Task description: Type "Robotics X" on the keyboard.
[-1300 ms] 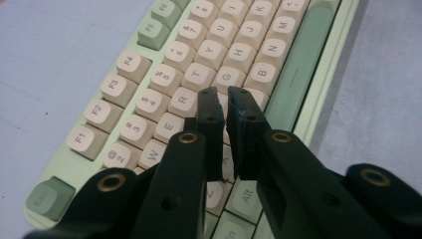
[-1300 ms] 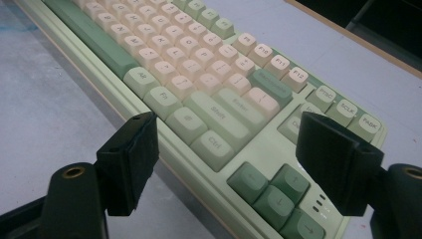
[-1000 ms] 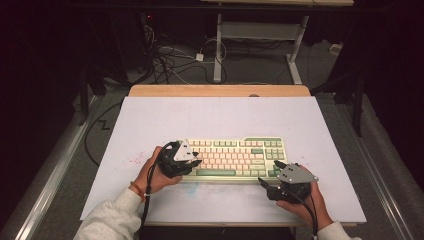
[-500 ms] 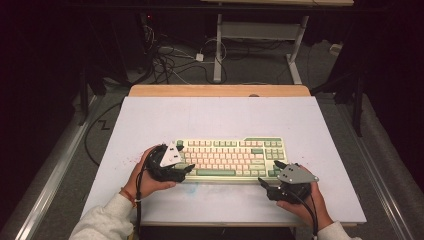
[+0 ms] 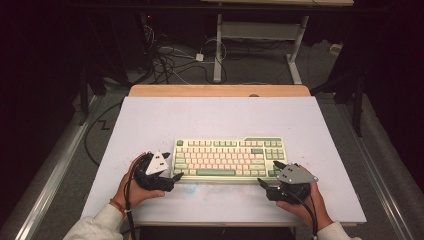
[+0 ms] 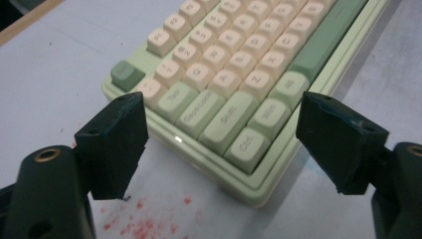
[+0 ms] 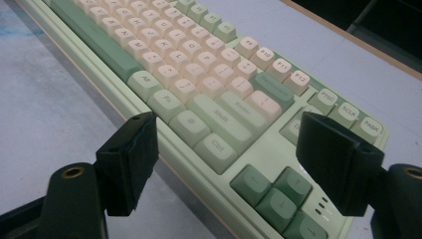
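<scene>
With the keyboard [image 5: 229, 158] lying mid-bench, we bracket its near corners with the left claw [image 6: 219, 144], jaws just widened, and right claw [image 7: 226, 164], both released, ready to clamp it.

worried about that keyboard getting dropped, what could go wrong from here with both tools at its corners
1. The left tool has just been opening and now straddles the keyboard at its near left corner; closing there could press the corner keys instead of gripping the case.
2. The right tool also stands open around the near right corner, above the arrow keys. Two corner-only grips might let the keyboard tilt or slip when lifted.
</scene>
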Available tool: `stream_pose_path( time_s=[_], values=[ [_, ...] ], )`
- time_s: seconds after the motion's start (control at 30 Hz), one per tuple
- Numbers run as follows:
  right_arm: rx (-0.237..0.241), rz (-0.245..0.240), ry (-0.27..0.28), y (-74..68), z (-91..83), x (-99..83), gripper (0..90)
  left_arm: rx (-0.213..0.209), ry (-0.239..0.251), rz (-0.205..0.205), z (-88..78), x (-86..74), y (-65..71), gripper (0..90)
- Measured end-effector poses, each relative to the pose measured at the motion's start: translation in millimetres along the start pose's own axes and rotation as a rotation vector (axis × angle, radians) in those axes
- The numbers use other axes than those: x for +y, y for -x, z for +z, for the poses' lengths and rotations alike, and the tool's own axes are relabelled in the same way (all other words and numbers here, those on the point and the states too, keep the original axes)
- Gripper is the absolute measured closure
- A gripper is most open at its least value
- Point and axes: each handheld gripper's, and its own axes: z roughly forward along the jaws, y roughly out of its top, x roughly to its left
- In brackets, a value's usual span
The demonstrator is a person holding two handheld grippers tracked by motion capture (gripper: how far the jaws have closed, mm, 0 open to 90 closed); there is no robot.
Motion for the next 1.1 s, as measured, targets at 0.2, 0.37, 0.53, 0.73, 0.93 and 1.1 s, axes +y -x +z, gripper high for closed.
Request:
stream_pose_path(
  time_s=[0.2, 0.37, 0.53, 0.73, 0.93, 1.1],
  values=[
    [0.0, 0.001, -0.001, -0.3, 0.6, 0.3, 25.4, -0.019, -0.035, -0.028, -2.8, -9.4, -3.6, 43.0],
    [0.002, -0.001, -0.001, -0.7, 0.7, 0.4, 25.4, -0.05, -0.052, -0.029, -3.3, -8.7, -6.0, 70.2],
    [0.0, 0.0, 0.0, -0.3, 0.2, 0.2, 25.4, -0.073, -0.07, -0.017, -2.1, -5.5, -5.2, 87.4],
    [0.004, -0.005, -0.002, -1.5, 0.7, 0.6, 25.4, -0.088, -0.062, -0.012, 2.0, 3.6, -5.2, 87.7],
    [0.007, -0.005, -0.007, -1.7, 1.9, 0.5, 25.4, -0.106, -0.041, -0.008, 10.0, 21.7, -7.3, 87.8],
    [0.01, -0.008, -0.012, -2.5, 3.4, 0.2, 25.4, -0.124, -0.044, 0.005, 20.3, 35.8, -6.8, 87.7]
  ],
)
